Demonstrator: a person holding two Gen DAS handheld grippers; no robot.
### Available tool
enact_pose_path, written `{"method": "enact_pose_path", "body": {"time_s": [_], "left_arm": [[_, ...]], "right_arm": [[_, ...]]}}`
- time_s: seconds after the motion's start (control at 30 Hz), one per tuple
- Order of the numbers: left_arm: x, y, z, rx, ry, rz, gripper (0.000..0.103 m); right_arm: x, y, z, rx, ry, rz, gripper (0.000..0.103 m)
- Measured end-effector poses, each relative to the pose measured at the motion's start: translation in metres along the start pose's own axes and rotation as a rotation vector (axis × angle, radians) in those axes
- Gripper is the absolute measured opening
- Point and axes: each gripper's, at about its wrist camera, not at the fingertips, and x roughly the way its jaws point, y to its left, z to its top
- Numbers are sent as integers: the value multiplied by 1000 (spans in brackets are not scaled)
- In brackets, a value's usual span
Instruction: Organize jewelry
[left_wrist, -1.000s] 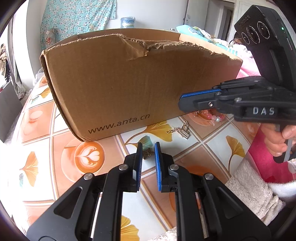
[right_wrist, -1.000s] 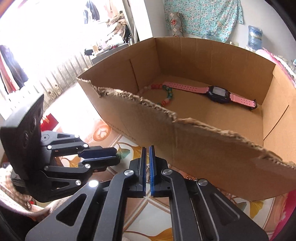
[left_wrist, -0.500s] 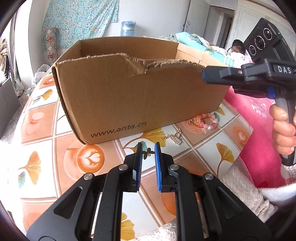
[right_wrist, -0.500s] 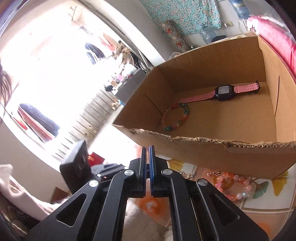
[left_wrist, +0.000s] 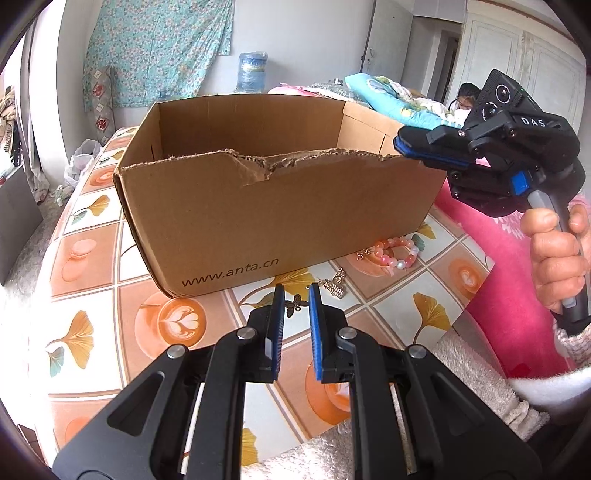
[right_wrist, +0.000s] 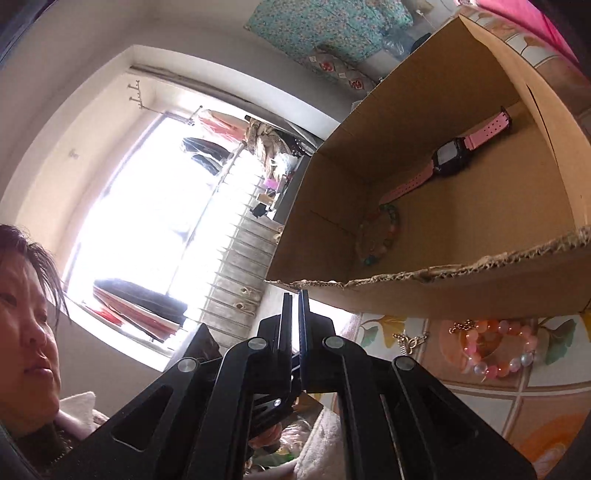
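Careful: your left gripper (left_wrist: 296, 295) stands narrowly apart and empty above the butterfly charm (left_wrist: 295, 305), your right gripper (left_wrist: 400, 142) shut and empty beside the box (left_wrist: 280, 214), so a shallow pinch on the counter (left_wrist: 92, 258) could skid the charm away.

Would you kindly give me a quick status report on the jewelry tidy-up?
Left gripper slightly open, empty; right gripper shut, empty. Watch and bead bracelet in box. Pink bracelet, charm, butterfly piece on table. Nothing blocking.

Bright window (right_wrist: 155, 206), grey walls (left_wrist: 295, 44), floral curtain (left_wrist: 155, 48), white doors (left_wrist: 517, 66)

Home bedroom, bedding (left_wrist: 388, 96), hanging clothes (right_wrist: 218, 147)
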Motion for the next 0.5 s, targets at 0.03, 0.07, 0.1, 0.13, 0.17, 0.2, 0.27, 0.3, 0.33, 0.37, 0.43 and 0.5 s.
{"method": "enact_pose_path", "body": {"time_s": [0.03,0.07,0.1,0.13,0.17,0.2,0.27,0.3,0.33,0.37,0.43,0.5], "left_arm": [[2,0,-1,1,4,2,12],[3,0,-1,2,11,5,12],[5,0,-2,2,17,8,12],[6,1,-3,3,21,8,12],[8,1,-4,2,27,9,12],[10,2,-5,1,32,10,12],[12,4,-6,-2,40,10,12],[12,5,-6,-4,42,12,12],[13,6,-6,-5,44,13,12],[13,8,-7,-8,45,15,12],[14,11,-7,-15,49,18,12],[15,14,-8,-22,52,24,12]], "right_arm": [[3,3,-2,-32,19,-50,4],[8,6,-5,-71,39,-107,5],[15,9,-10,-123,62,-182,6],[24,12,-16,-181,89,-260,8],[33,14,-21,-234,117,-328,9],[44,15,-28,-286,149,-392,16],[64,16,-42,-381,199,-496,21],[73,16,-47,-422,220,-532,22],[79,15,-54,-460,229,-563,22],[83,14,-57,-493,234,-586,22],[90,15,-58,-541,248,-611,22],[97,17,-59,-593,260,-646,22]]}}
